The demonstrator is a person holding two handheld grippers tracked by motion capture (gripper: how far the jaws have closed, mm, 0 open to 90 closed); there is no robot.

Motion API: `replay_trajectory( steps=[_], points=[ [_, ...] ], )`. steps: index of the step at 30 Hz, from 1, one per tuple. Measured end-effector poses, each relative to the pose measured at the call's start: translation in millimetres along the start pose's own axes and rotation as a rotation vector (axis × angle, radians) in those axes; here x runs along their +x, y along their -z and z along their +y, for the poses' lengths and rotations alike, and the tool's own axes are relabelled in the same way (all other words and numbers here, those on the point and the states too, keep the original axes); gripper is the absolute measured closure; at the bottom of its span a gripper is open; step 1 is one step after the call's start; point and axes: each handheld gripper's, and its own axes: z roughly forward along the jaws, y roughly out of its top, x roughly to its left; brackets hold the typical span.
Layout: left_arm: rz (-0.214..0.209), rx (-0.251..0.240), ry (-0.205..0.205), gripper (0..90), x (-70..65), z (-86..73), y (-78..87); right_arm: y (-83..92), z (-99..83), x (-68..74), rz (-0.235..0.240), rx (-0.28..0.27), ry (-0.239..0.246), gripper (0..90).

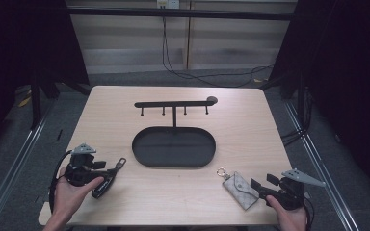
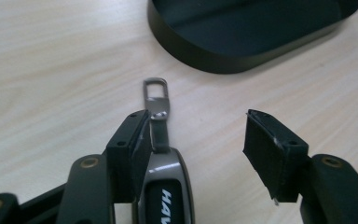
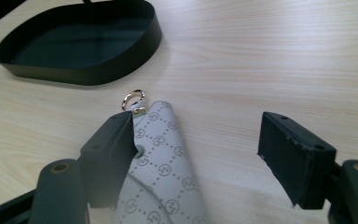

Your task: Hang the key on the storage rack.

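A dark grey car key fob point(image 1: 108, 180) with a metal clip lies at the table's front left. In the left gripper view the key fob point(image 2: 165, 186) sits between the jaws of my left gripper point(image 2: 198, 144), against the left pad, while the right pad stands well clear of it. A small grey patterned pouch point(image 1: 241, 190) with a gold ring point(image 3: 133, 99) lies at the front right. My right gripper point(image 3: 205, 144) is open around the pouch point(image 3: 161, 158), which rests beside the left jaw with a wide gap to the other.
A black oval tray point(image 1: 139, 144) sits mid-table. Behind it rises a black rack with several hooks point(image 1: 174, 103). The tray's wall point(image 2: 205, 58) lies just ahead of the left gripper. The table's front edge runs close to both hands.
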Motion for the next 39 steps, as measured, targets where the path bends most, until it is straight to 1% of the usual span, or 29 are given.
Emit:
replay_trajectory(
  steps=[1, 3, 4, 6, 8, 10, 13, 14, 15, 16, 19, 20, 21, 22, 23, 24, 25, 26, 28, 29, 30, 31, 32, 33, 35, 36, 37, 38, 39],
  points=[
    [0.0, 0.001, -0.008, 43.8, -0.5, 1.2, -1.8, 0.1, 0.0, -0.2, -0.002, 0.0, -0.005, 27.1],
    [0.006, 0.035, -0.016, 44.5, 0.3, 3.9, -6.5, 0.3, -0.4, -1.5, -0.005, 0.001, -0.014, 27.1],
    [-0.002, 0.049, -0.016, 44.5, 0.8, 5.6, -9.4, 0.4, -0.6, -2.1, -0.005, 0.0, -0.02, 27.2],
    [0.005, 0.071, -0.02, 45.3, 2.1, 8.4, -12.1, 0.5, -0.9, -4.3, 0.003, 0.001, -0.038, 27.2],
    [-0.011, 0.1, -0.013, 45.4, 4.4, 11.1, -15.5, 0.8, -0.8, -5.2, 0.008, -0.001, -0.043, 27.2],
    [-0.012, 0.156, -0.016, 45.3, 7.5, 13.8, -20.2, 0.6, -1.0, -4.3, 0.003, 0.003, -0.035, 27.2],
    [-0.001, 0.194, -0.002, 45.0, 11.8, 18.2, -24.3, 0.2, -0.7, 0.3, -0.001, 0.009, -0.001, 27.1],
    [-0.003, 0.21, -0.01, 43.7, 12.3, 20.1, -24.7, -0.1, -0.7, 2.1, -0.004, 0.012, 0.015, 27.1],
    [-0.007, 0.206, -0.016, 43.4, 13.1, 21.6, -25.0, -0.4, -0.7, 3.8, -0.006, 0.014, 0.031, 27.2],
    [-0.008, 0.214, -0.007, 43.3, 13.5, 22.7, -25.9, -0.9, -0.6, 5.3, -0.007, 0.017, 0.044, 27.1],
    [0.015, 0.243, -0.021, 40.0, 15.3, 27.7, -28.8, -2.4, -0.2, 8.5, -0.004, 0.028, 0.068, 26.3],
    [0.008, 0.249, -0.029, 39.2, 16.2, 29.3, -28.9, -3.0, 0.0, 8.8, -0.003, 0.031, 0.075, 26.0],
    [0.003, 0.244, -0.026, 36.6, 15.8, 30.8, -30.0, -3.3, 0.1, 9.0, -0.003, 0.032, 0.075, 26.0],
    [0.01, 0.243, -0.03, 35.3, 16.5, 32.5, -30.6, -3.6, 0.3, 9.0, -0.002, 0.032, 0.073, 25.9],
    [0.018, 0.25, -0.024, 35.2, 16.4, 34.2, -31.7, -3.8, 0.6, 9.0, 0.001, 0.032, 0.07, 25.7],
    [0.014, 0.277, -0.046, 35.0, 17.1, 36.1, -32.8, -4.2, 0.8, 9.3, 0.002, 0.033, 0.069, 25.7],
    [0.025, 0.288, -0.051, 35.4, 15.2, 38.6, -35.6, -4.6, 0.9, 9.4, 0.003, 0.037, 0.072, 25.7],
    [0.025, 0.288, -0.051, 37.5, 15.2, 38.6, -35.6, -6.0, 1.0, 9.7, 0.005, 0.042, 0.079, 25.6],
    [0.023, 0.3, -0.046, 37.7, 13.5, 40.8, -38.2, -6.6, 1.1, 9.9, 0.005, 0.044, 0.079, 25.6],
    [0.021, 0.311, -0.056, 39.8, 13.3, 41.6, -39.8, -7.8, 0.9, 9.5, 0.004, 0.052, 0.079, 25.6],
    [0.024, 0.333, -0.055, 39.8, 12.6, 42.2, -42.1, -7.8, 0.9, 9.5, 0.004, 0.052, 0.079, 25.6],
    [0.031, 0.348, -0.059, 39.8, 12.2, 43.3, -44.0, -8.4, 0.8, 8.3, 0.006, 0.053, 0.071, 25.5],
    [0.036, 0.362, -0.052, 39.8, 13.1, 46.2, -47.6, -8.8, 0.7, 7.4, 0.008, 0.054, 0.069, 25.6],
    [0.036, 0.362, -0.052, 39.8, 13.1, 46.2, -47.6, -8.9, 0.9, 6.8, 0.01, 0.058, 0.066, 25.5],
    [0.045, 0.381, -0.059, 39.5, 13.1, 49.2, -51.0, -8.9, 0.9, 6.7, 0.011, 0.058, 0.064, 25.5],
    [0.045, 0.385, -0.059, 39.5, 13.0, 49.8, -52.2, -9.0, 0.7, 7.2, 0.009, 0.058, 0.068, 25.6],
    [0.055, 0.406, -0.063, 39.5, 13.3, 49.7, -55.6, -9.2, 0.7, 7.6, 0.007, 0.062, 0.07, 25.5],
    [0.055, 0.406, -0.063, 39.5, 13.3, 49.7, -55.6, -9.2, 0.6, 7.8, 0.007, 0.064, 0.073, 25.5],
    [0.067, 0.417, -0.065, 39.5, 13.3, 49.4, -57.0, -9.2, 0.6, 7.8, 0.007, 0.064, 0.073, 25.5]
  ],
)
